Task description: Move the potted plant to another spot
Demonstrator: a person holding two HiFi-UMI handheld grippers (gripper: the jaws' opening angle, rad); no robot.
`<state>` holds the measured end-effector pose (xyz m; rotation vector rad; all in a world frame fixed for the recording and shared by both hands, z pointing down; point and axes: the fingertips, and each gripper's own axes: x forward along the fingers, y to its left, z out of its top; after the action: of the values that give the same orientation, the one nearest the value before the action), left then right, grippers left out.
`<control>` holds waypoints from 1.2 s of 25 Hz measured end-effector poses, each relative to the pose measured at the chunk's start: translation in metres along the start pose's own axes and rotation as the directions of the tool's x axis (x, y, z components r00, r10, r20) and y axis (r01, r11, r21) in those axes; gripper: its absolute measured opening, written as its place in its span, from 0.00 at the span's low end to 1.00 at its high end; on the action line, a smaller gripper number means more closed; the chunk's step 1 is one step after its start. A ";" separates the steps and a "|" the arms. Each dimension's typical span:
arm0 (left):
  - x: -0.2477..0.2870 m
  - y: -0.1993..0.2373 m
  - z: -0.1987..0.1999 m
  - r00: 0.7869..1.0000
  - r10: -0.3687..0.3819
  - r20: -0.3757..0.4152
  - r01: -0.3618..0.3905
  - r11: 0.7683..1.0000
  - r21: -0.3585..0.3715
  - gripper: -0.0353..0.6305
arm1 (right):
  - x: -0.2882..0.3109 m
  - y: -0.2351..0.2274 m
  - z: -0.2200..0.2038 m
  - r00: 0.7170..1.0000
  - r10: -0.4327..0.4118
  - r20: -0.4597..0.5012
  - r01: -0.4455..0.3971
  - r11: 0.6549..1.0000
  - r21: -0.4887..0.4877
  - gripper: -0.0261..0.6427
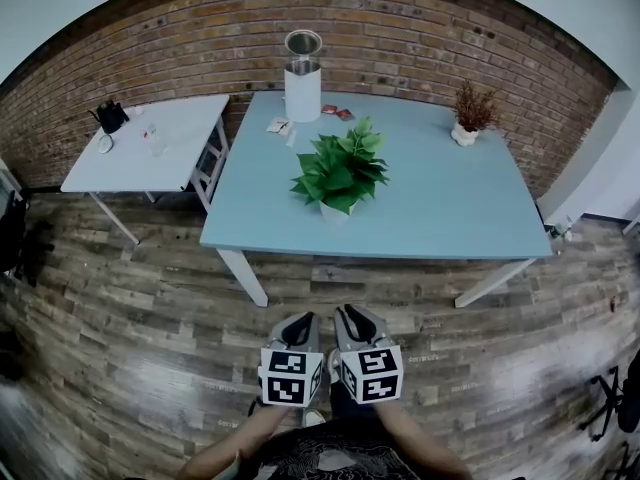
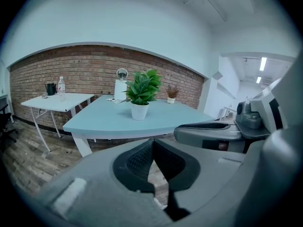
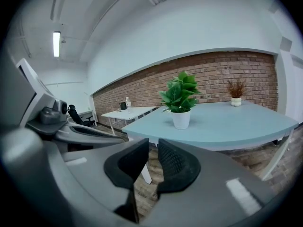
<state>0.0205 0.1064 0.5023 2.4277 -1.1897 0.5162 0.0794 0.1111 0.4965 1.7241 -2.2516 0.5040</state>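
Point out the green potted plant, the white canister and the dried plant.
green potted plant [image 1: 340,171]: head view, on its leaves.
white canister [image 1: 302,93]: head view, on its white body.
dried plant [image 1: 474,106]: head view, on its brown twigs.

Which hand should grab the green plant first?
Probably right: the right gripper lines up nearer the potted plant, jaws slightly apart; the left gripper is shut. Both are far from it.

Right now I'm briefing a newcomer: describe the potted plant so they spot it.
Find the light blue table by the brick wall. Near its middle stands the potted plant in a white pot. Broad green leaves distinguish it from the reddish dried plant far right.
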 end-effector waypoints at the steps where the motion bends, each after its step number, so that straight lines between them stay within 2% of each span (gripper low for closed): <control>1: 0.005 0.002 0.003 1.000 0.004 -0.001 -0.004 1.000 -0.002 0.05 | 0.005 -0.003 0.002 1.000 0.002 0.001 -0.002 1.000 -0.002 0.12; 14: 0.085 0.026 0.049 0.998 0.057 -0.002 -0.058 0.998 -0.041 0.05 | 0.085 -0.067 0.042 0.999 0.038 0.001 -0.038 0.998 -0.059 0.26; 30: 0.159 0.062 0.090 0.987 0.158 -0.017 -0.159 0.985 -0.072 0.05 | 0.177 -0.128 0.060 0.994 0.095 -0.045 -0.100 0.987 -0.124 0.50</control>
<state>0.0756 -0.0777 0.5129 2.2787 -1.3802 0.5221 0.1566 -0.0992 0.5289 1.5368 -2.2960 0.4021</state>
